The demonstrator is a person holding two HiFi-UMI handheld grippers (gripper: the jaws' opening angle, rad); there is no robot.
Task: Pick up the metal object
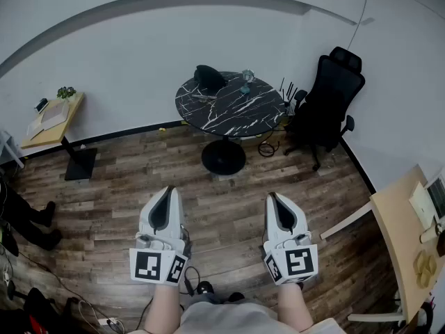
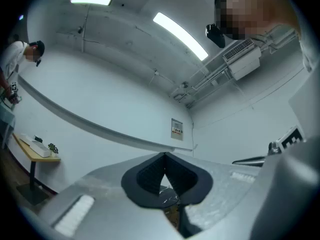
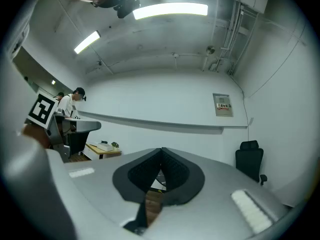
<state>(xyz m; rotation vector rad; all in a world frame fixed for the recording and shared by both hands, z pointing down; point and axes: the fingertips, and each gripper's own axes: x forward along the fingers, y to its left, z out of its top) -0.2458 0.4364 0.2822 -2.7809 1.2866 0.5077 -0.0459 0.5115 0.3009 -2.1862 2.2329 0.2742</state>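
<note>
target: small glinting silvery object (image 1: 246, 81) on the round black marble-look table with white veins (image 1: 233, 117). It sits on the far side of the top, right of the table's centre. It's too small to confirm as metal, but it's my best candidate.
bearing: the target lies straight ahead of you, well apart from both grippers. Bare wood-plank floor (image 1: 104, 207) lies between you and the table.
nearer hand: right gripper (image 1: 273, 197), by a slim margin I'd say. The target lies a little right of the midline between your hands.
long axis: can't tell from here. It reads as compact, possibly upright.
left gripper (image 1: 167, 191): jaws together, nothing between them. The ribbed black pads (image 2: 150, 176) meet at the tip.
right gripper: same state, with ribbed pads (image 3: 145, 173) closed on nothing.
neighbours: a dark rounded lump (image 1: 208, 77) sits near the target on the same tabletop, to its left. A thin pale item (image 1: 201, 97) lies by the table's left edge; I can't make out what it is.
table build: glossy hard top on a single pedestal with a round black base (image 1: 223, 157).
obstacle: a black mesh office chair (image 1: 327, 99) stands just right of the table and crowds that side.
next move: close the gap to the table first. Open the right jaws before the reach, and pick the grip axis once the shape is clear.
</note>
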